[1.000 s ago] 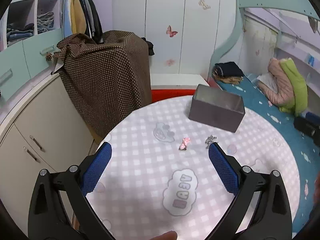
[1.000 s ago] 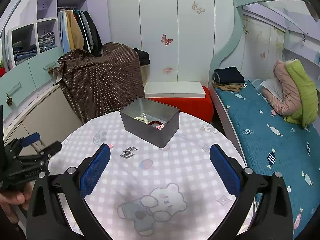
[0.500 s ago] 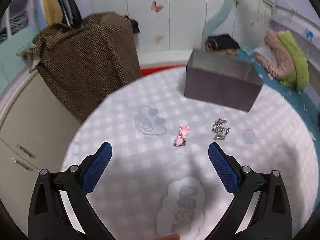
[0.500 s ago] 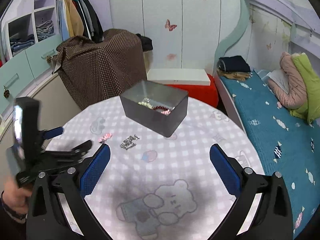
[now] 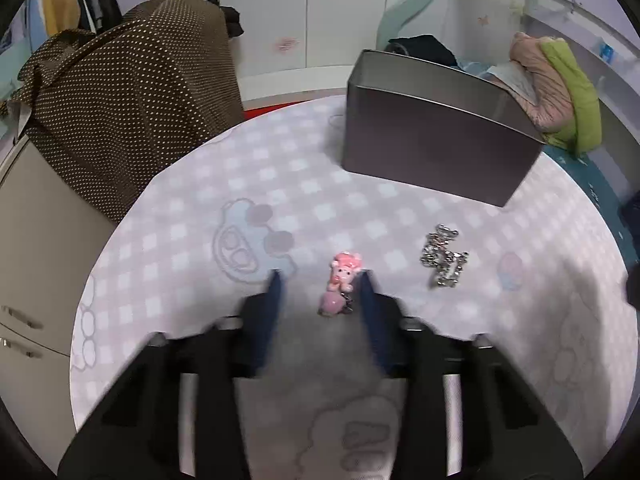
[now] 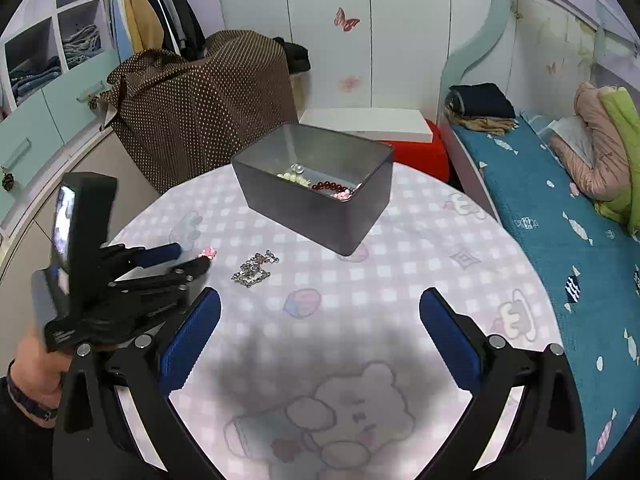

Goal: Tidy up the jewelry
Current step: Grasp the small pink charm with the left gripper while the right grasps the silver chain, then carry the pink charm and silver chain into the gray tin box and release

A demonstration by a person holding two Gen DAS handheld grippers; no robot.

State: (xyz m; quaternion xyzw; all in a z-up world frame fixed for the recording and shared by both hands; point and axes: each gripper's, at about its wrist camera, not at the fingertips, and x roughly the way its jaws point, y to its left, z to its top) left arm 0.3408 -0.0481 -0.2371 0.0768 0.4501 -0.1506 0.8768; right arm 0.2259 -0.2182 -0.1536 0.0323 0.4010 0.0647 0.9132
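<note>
**Inspector:** Left tongs (image 5: 320,280) are closing at this moment, with the pink charm (image 5: 340,286) between the blue pads; the right pad looks to be at the charm's side and the left pad stands apart from it, so nothing is pinched yet. Right tongs (image 6: 318,322) hang spread wide over the near part of the round table (image 6: 420,248), with nothing between them.

**Clerk:** Where do the pieces lie?

**Inspector:** The charm lies flat on the checked cloth toward the table's left edge. A silver chain (image 6: 254,268) lies in a loose heap just beside it, nearer the table's middle. The grey tin (image 6: 316,188) stands toward the far edge and already holds beads.

**Clerk:** Risks?

**Inspector:** In my judgement the charm is small, low and probably slick. Because the pads meet it unevenly, one may push it sideways, or it may pop out as they close. The pads could also snag the cloth and drag the chain.

**Clerk:** Obstructions?

**Inspector:** The tin's near wall must be cleared before any drop. Off the table, a brown dotted cover (image 6: 200,92) lies beyond the left edge and a bed (image 6: 560,208) along the right; neither blocks the way.
</note>
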